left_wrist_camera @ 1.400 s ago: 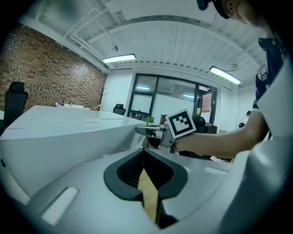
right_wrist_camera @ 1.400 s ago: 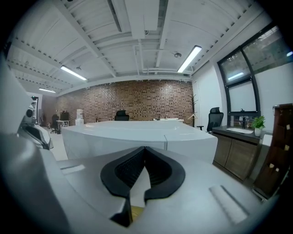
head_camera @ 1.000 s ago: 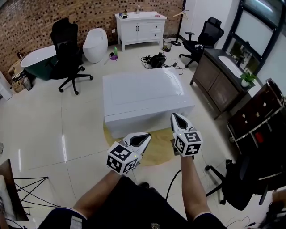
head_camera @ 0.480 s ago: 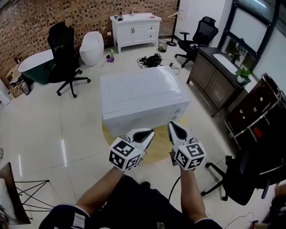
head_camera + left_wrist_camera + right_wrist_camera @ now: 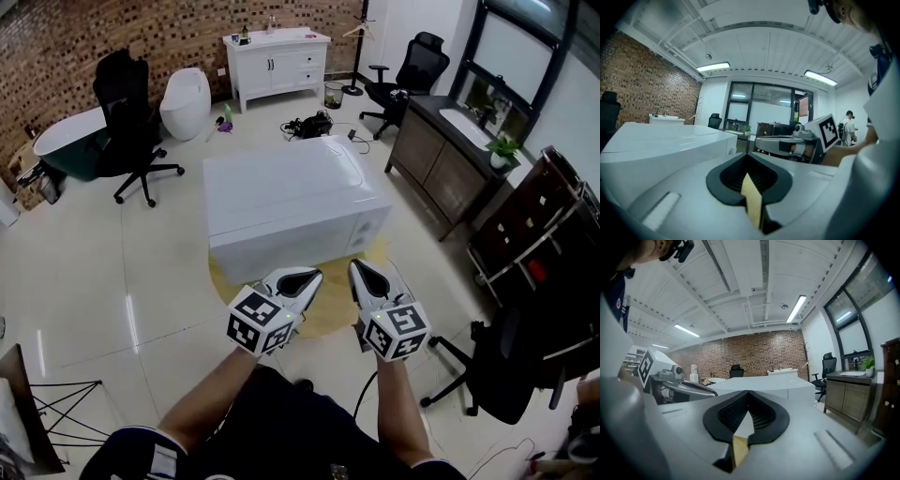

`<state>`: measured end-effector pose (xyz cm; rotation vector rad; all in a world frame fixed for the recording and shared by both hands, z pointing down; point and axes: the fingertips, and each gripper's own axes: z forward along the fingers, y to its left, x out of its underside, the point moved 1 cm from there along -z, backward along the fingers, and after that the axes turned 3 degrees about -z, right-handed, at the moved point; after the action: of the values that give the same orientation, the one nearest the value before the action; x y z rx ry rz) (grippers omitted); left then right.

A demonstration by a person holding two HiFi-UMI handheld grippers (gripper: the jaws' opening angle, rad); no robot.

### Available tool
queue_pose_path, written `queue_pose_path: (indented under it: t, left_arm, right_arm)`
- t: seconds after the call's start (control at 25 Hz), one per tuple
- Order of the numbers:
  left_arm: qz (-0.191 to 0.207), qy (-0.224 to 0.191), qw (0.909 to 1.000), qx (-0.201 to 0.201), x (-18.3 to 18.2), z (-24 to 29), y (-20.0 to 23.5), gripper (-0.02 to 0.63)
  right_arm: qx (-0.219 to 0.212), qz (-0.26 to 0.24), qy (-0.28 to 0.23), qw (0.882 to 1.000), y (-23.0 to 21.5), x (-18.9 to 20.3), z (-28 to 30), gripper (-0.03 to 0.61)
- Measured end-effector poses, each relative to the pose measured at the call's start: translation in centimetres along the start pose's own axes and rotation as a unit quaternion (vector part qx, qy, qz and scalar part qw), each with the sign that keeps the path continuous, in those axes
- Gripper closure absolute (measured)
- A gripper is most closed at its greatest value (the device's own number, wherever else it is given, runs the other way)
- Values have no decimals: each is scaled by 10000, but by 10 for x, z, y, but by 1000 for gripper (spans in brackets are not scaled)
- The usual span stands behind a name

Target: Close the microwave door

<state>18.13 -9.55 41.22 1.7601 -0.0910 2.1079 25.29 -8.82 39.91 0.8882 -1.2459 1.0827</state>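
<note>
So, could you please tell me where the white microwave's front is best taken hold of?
Probably along the top front edge of the microwave, coming from the person's near side: the front face turns that way and looks flat, with no handle showing. Both the left claw and right claw are shut, so one must open first.

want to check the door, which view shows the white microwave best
The head view: the white microwave shows whole from above, top and front face together. The left gripper view catches only its top and one corner side-on. The right gripper view shows just a low strip of it beyond the jaws.
</note>
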Motion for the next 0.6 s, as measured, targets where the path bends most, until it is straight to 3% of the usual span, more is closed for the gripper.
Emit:
queue_pose_path:
  t: [0.6]
  left_arm:
    - [52, -7, 10000, 4, -1, 1, -3, 603]
  right_arm:
    - [8, -282, -57, 9996, 4, -8, 2, 578]
